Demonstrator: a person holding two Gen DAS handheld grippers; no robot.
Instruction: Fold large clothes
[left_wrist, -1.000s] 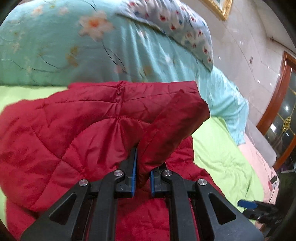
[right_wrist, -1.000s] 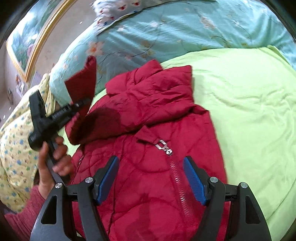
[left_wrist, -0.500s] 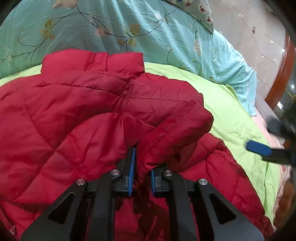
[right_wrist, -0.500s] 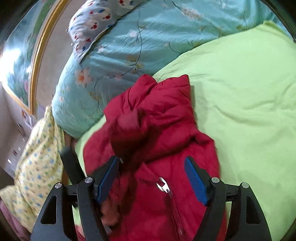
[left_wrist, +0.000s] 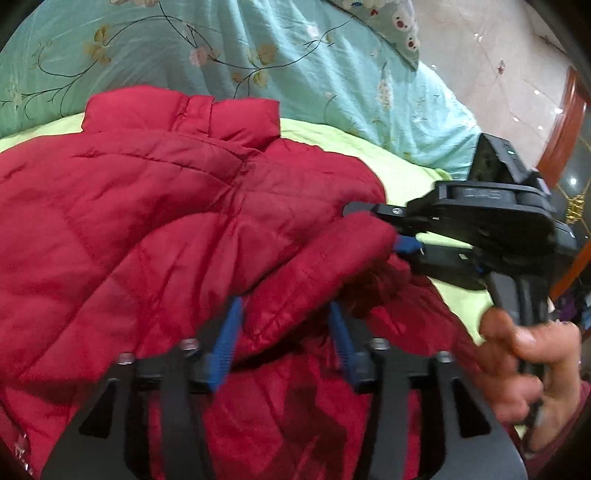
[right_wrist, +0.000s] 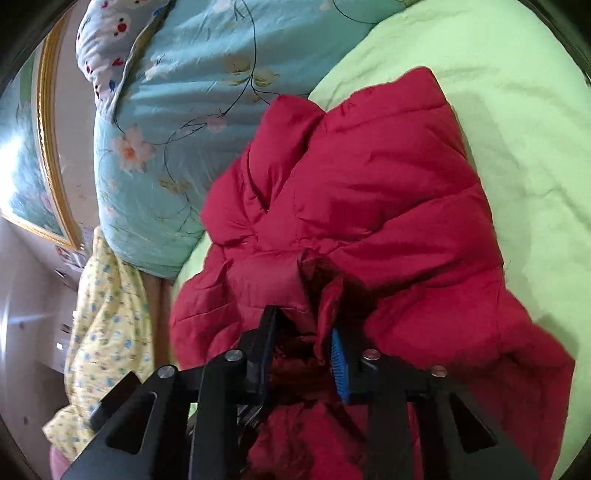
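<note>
- Here, a green sheet (right_wrist: 517, 110) is covering the bed, and a blue flowered quilt (left_wrist: 221, 48) is lying bunched up at its far side.
- A red jacket (left_wrist: 147, 206) is lying on the sheet, just beside the quilt, with its collar (left_wrist: 181, 114) pointing at the quilt.
- The sleeve (left_wrist: 317, 266) is lying folded over the jacket's body.
- The left gripper (left_wrist: 284, 332) is standing wide around the sleeve, not pinching it.
- The right gripper (right_wrist: 301, 347) is sitting narrow at the cuff (right_wrist: 328, 291); I cannot tell if it is pinching.
</note>
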